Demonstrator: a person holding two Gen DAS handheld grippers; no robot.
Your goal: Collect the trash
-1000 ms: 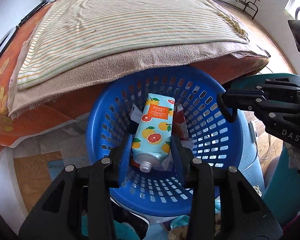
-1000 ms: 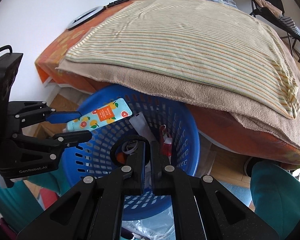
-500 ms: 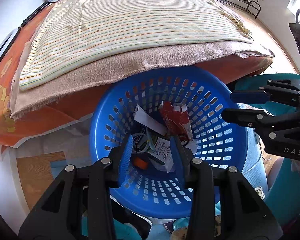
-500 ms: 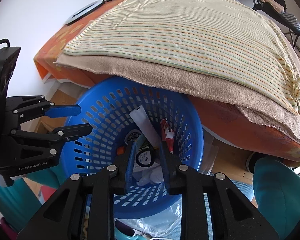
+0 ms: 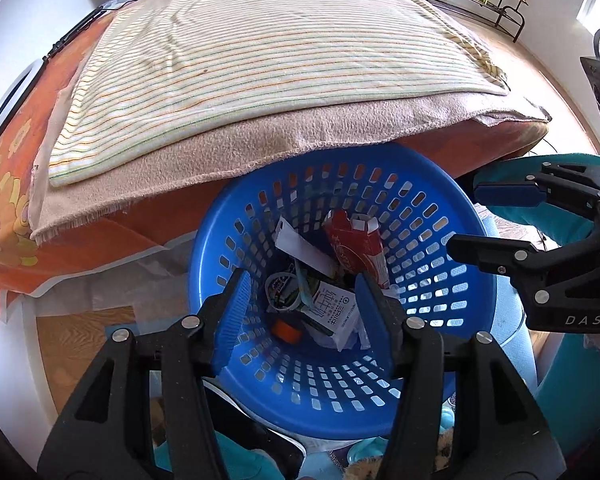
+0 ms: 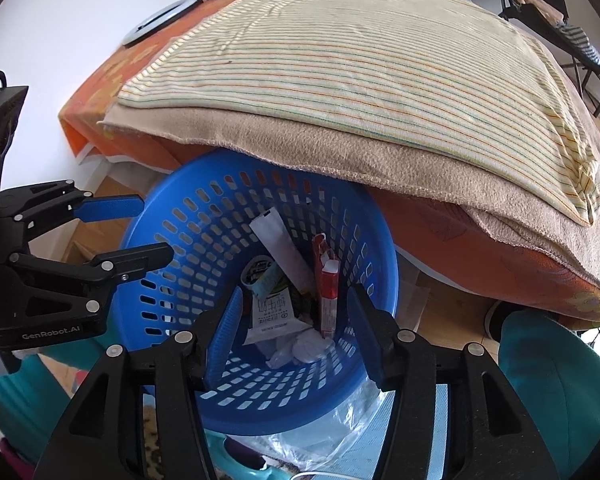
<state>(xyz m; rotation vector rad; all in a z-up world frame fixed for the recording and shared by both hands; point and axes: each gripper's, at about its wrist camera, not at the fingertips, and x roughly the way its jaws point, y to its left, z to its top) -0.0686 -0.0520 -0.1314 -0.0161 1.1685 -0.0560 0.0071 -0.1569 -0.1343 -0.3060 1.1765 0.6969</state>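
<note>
A blue perforated basket [image 5: 340, 420] [image 6: 204, 178] stands on the floor, its far rim under the bed's edge. Inside lie a red carton [image 5: 356, 248] [image 6: 327, 292], a white milk pouch [image 5: 336, 308] [image 6: 270, 312], a white paper strip [image 5: 300, 246], an orange cap [image 5: 286, 328] and crumpled tissue [image 6: 308, 346]. My left gripper [image 5: 300, 284] [image 6: 148, 230] hovers over the basket, its jaws opening with nothing between them. My right gripper [image 6: 295, 296] [image 5: 476, 220] hangs beside it over the basket's right side, jaws also opening and empty.
A bed with a striped sheet [image 5: 280, 60] over a beige blanket [image 5: 220, 160] and an orange cover overhangs the basket. A person's teal-clad legs [image 6: 552, 380] flank it. Clear plastic [image 6: 332, 424] lies under the basket. Wood floor [image 5: 76, 340] shows at the left.
The fruit-print tube that sat between my left fingers has left them. Both grippers' jaws have spread; the right one was shut a second ago.
</note>
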